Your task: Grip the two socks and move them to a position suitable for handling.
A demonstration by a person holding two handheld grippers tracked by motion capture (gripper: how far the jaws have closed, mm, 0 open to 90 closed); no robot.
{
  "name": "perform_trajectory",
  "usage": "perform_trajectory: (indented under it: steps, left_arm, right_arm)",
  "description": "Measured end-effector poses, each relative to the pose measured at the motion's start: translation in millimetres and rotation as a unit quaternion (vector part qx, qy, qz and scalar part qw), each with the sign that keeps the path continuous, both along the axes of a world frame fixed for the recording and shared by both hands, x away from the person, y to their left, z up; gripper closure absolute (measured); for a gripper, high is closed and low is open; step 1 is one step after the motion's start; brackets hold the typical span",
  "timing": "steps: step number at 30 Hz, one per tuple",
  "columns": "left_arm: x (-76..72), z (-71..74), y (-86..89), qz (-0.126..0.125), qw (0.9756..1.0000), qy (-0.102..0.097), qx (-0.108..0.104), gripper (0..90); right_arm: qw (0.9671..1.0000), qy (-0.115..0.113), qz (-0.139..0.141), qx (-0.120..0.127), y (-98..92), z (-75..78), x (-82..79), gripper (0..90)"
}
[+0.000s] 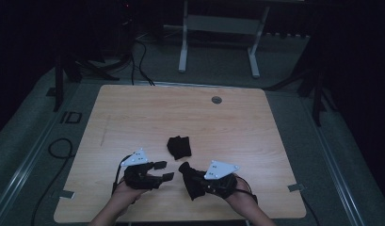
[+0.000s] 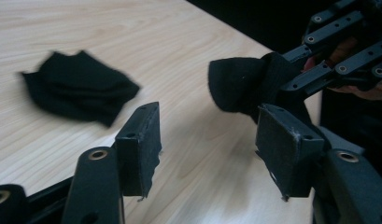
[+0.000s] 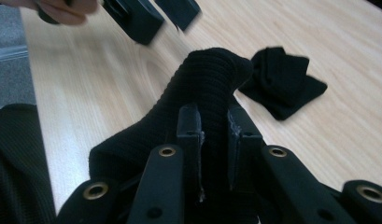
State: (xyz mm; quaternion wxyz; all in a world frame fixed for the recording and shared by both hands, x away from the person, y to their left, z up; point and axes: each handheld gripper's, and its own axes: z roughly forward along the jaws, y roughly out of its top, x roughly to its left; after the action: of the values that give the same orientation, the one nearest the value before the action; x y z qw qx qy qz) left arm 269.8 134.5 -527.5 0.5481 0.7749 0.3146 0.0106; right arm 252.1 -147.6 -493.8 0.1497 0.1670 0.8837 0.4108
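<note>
Black sock pinched in my right claw, left claw empty beside it.

My right claw (image 1: 192,181) grips a black sock (image 3: 202,88) between narrow jaws, near the table's (image 1: 133,108) near edge, the sock's end raised off the wood; my left claw (image 1: 164,170) stands half wide with nothing between its pads, just beside the sock; a folded black cloth (image 1: 179,146) lies flat toward the table's middle, apart from both claws; the far half of the table and both side edges leave bare wood around it.
</note>
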Motion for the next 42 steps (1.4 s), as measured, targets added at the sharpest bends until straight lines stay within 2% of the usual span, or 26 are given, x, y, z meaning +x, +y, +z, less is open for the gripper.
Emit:
perform_trajectory:
  steps: [4,9,11,13,15,16,17,18,22,27,31,36,38,42]
  left_arm:
    - [6.5,-1.0,-9.7,-0.025,0.9997,0.004,0.005,43.4]
    - [9.0,-2.1,-16.1,-0.058,0.9983,0.003,0.009,51.7]
    - [9.4,-1.9,-17.5,-0.058,0.9983,0.001,0.010,55.5]
    - [9.6,-1.5,-18.5,-0.059,0.9982,0.000,0.011,62.7]
    - [9.3,-1.1,-19.9,-0.056,0.9983,-0.001,0.012,74.4]
    - [8.4,-0.6,-20.4,-0.049,0.9988,-0.001,0.010,78.1]
    - [8.7,-0.4,-20.6,-0.048,0.9988,0.007,0.006,84.6]
    - [8.2,0.2,-21.3,-0.048,0.9988,0.010,0.009,85.4]
    - [3.4,3.9,-21.0,-0.042,0.9989,-0.001,0.020,87.3]
    - [-2.3,10.3,-21.2,-0.038,0.9989,-0.009,0.026,88.0]
    - [-5.0,13.8,-20.4,-0.039,0.9986,-0.018,0.032,88.0]
    - [-7.4,16.7,-18.1,-0.044,0.9982,-0.018,0.038,88.0]
    - [-8.5,17.4,-17.8,-0.049,0.9975,-0.019,0.048,88.1]
    - [-9.8,15.9,-13.9,-0.041,0.9976,-0.017,0.053,88.2]
  right_arm:
    - [0.9999,-0.006,0.011,0.002,1.8,4.9,-2.7,77.6]
    - [0.9998,-0.009,0.015,-0.002,3.6,5.3,-3.1,77.6]
    - [0.9998,-0.008,0.017,-0.001,4.0,4.8,-3.2,77.6]
    - [0.9999,-0.006,0.016,0.000,4.1,4.4,-2.8,77.5]
    - [0.9999,-0.006,0.016,0.001,4.1,3.8,-2.4,77.5]
    - [0.9999,-0.006,0.016,0.000,4.4,3.4,-2.3,77.5]
    - [0.9998,-0.007,0.016,0.000,4.3,3.1,-2.5,77.4]
    - [0.9999,-0.006,0.015,0.002,3.9,2.9,-2.2,77.4]
    - [0.9999,-0.003,0.009,0.010,-0.2,3.9,-1.2,77.2]
    - [0.9994,0.005,0.002,0.033,-10.1,9.4,1.4,76.9]
    - [0.9993,-0.003,0.001,0.037,-13.0,12.9,0.8,76.8]
    - [0.9989,0.001,0.005,0.047,-16.3,16.2,1.0,76.7]
    - [0.9988,0.000,0.003,0.050,-17.6,17.3,1.0,76.6]
    - [0.9985,-0.001,0.005,0.055,-19.7,19.8,0.9,76.7]
